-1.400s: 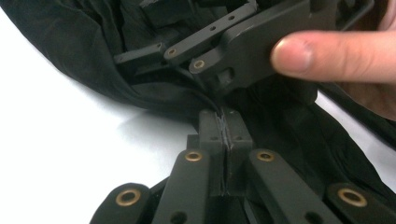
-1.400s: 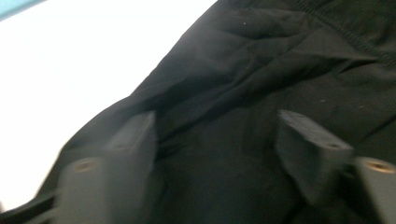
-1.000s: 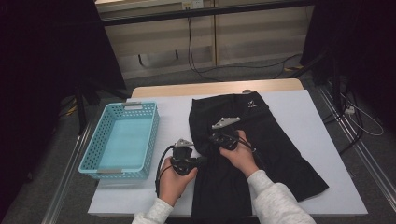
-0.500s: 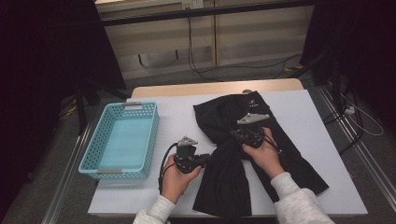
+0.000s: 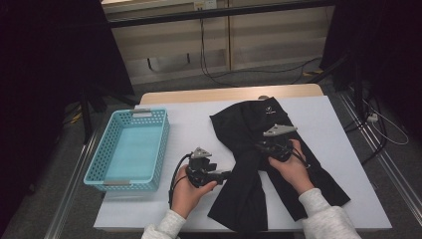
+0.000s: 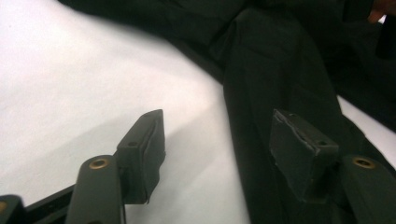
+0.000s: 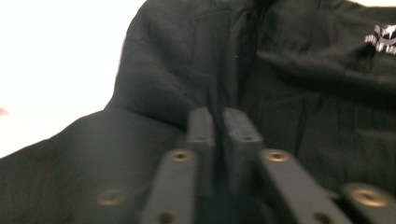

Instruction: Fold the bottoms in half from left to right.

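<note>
Both forearms wear light grey sleeves (image 5: 326,219). Each hand carries a black gripper, left gripper (image 5: 226,174) and right gripper (image 5: 260,146), topped by a grey three-cornered plate, black cable looping off. Jaws: black arms, brass-coloured rivets, dark rectangular pads (image 6: 299,149).

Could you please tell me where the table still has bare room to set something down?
The white table is bare between the turquoise plastic basket and the black fabric garment, and along the far right edge. The basket's floor is bare too. It is crowded around the garment, where both grippers work.

Lab: dark curtains (image 5: 59,55), floor cables (image 5: 259,69), rig table (image 5: 194,124).
</note>
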{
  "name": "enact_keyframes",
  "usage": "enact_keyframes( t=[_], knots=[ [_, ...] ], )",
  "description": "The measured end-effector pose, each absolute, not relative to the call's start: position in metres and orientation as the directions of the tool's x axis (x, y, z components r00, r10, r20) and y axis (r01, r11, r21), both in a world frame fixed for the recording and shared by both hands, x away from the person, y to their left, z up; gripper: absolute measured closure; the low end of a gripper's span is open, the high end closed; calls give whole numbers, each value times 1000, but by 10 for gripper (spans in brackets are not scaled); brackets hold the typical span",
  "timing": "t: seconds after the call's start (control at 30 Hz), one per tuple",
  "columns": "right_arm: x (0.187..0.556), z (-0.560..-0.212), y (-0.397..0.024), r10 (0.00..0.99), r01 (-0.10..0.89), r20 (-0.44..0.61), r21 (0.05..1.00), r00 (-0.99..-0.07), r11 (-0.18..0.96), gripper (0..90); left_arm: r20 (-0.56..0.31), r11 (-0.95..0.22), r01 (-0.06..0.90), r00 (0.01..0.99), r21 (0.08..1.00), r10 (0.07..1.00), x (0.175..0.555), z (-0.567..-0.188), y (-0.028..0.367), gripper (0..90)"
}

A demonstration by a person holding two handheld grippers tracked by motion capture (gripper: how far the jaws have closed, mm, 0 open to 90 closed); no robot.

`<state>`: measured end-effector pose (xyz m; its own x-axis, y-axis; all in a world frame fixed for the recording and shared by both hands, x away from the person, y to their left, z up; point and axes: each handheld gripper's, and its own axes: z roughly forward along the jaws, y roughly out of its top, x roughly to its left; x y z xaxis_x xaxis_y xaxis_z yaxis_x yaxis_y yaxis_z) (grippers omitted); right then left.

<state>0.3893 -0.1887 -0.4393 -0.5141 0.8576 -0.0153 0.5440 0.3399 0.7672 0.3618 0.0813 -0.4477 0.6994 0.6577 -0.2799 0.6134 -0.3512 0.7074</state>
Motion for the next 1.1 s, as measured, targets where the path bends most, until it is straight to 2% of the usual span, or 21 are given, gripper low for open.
enact_keyframes(
  t=[0.1,0.33,0.53,0.6,0.67,0.7,0.73,0.83,1.1],
  knots=[
    [393,-437,-174,848,519,-43,775,-527,361,593,-269,-362,609,703,706,658,362,-448,82,338],
    [413,-435,-131,825,479,-68,786,-561,391,385,-267,-353,606,700,712,662,361,-445,91,312],
    [434,-444,-98,811,492,-76,761,-580,423,311,-264,-347,610,691,713,673,359,-446,99,296],
    [439,-449,-91,811,494,-95,750,-578,440,363,-261,-348,607,693,715,672,358,-445,102,287],
    [443,-454,-86,804,495,-119,733,-582,467,470,-262,-348,609,692,713,673,357,-445,103,277],
    [444,-455,-84,802,493,-130,728,-584,477,560,-265,-345,609,692,715,672,356,-446,103,273],
    [445,-455,-85,798,490,-136,725,-587,484,724,-263,-352,609,695,711,669,356,-446,103,272],
    [449,-452,-90,809,520,-100,718,-580,462,892,-264,-358,608,699,709,665,355,-449,100,272],
    [451,-427,-117,844,519,-45,771,-535,370,900,-266,-379,600,719,705,643,355,-454,89,273]
  ],
)
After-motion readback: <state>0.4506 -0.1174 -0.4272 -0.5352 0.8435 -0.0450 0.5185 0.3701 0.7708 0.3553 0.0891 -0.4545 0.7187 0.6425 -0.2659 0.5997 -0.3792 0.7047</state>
